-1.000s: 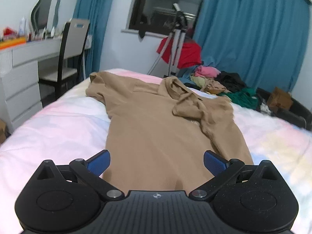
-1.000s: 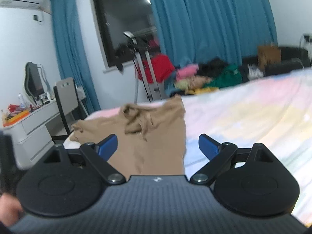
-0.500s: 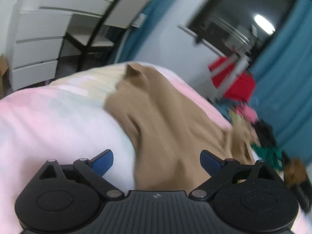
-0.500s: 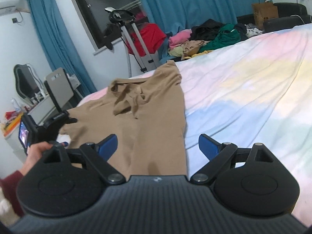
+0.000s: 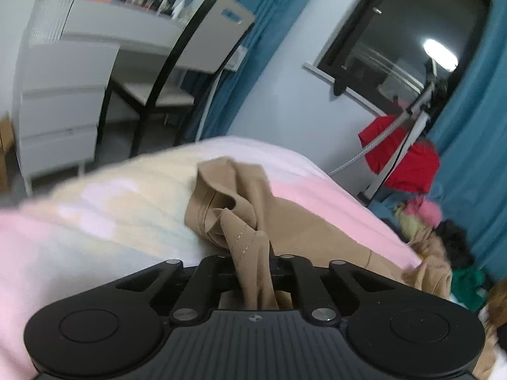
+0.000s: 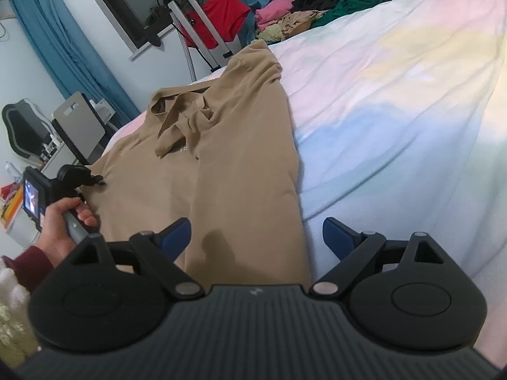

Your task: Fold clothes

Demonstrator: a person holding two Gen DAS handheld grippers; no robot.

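Observation:
A tan shirt (image 6: 221,158) lies spread on the pastel bed (image 6: 396,95), collar toward the far end. In the left wrist view its left sleeve (image 5: 228,196) is bunched up, and my left gripper (image 5: 253,262) is shut on a fold of that sleeve. The right wrist view shows the same left gripper (image 6: 92,179) at the shirt's left edge, with a hand (image 6: 63,221) holding it. My right gripper (image 6: 256,234) is open above the shirt's lower right part, one finger over the cloth and the other over the sheet, with nothing gripped.
A pile of mixed clothes (image 6: 317,3) lies at the far end of the bed. Beside it is a metal stand (image 6: 196,22) with a red garment (image 5: 402,161). A chair (image 5: 177,63) and a white desk with drawers (image 5: 60,101) stand left of the bed.
My left gripper swung left to the shirt's sleeve and closed on it. My right gripper dropped closer to the shirt and stayed open.

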